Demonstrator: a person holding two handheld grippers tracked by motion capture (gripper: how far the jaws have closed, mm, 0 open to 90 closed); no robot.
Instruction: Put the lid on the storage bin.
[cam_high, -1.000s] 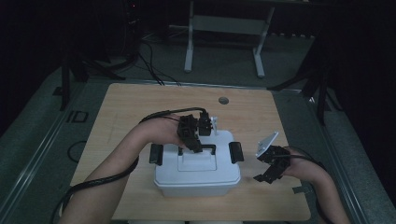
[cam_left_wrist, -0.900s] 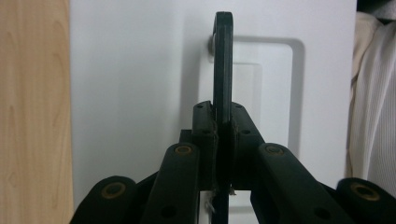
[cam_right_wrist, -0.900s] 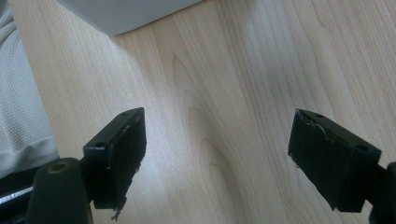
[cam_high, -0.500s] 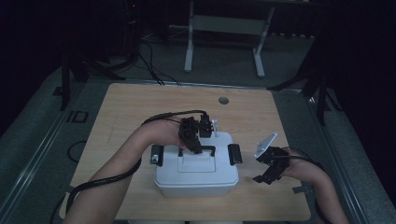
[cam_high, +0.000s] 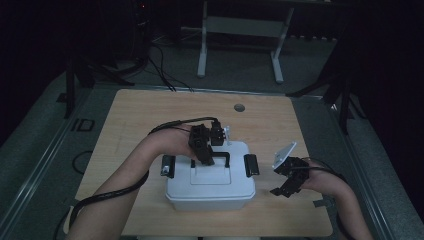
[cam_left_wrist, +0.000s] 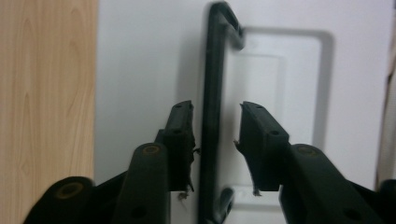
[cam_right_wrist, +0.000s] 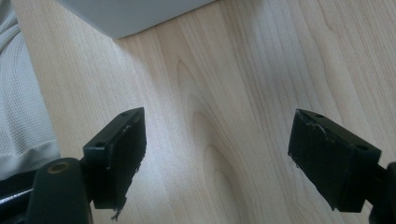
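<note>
On the wooden table (cam_high: 150, 115) the white box (cam_high: 210, 187) sits near the front edge, lid on; left gripper (cam_left_wrist: 215, 135) straddles the black lid handle (cam_left_wrist: 211, 74), jaws spread, not yet pinching, so closing and lifting looks next, while right gripper (cam_right_wrist: 217, 154) hovers wide apart beside the box.

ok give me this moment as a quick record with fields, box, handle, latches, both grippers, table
box: white lidded box on the table, near the person's edge
handle: black handle on the lid, lying between the left gripper's jaws
latches: black latches at both ends
left gripper: over the lid, jaws open either side of the handle, small gap visible
right gripper: open wide over bare wood, right of the box
table: light wood
</note>
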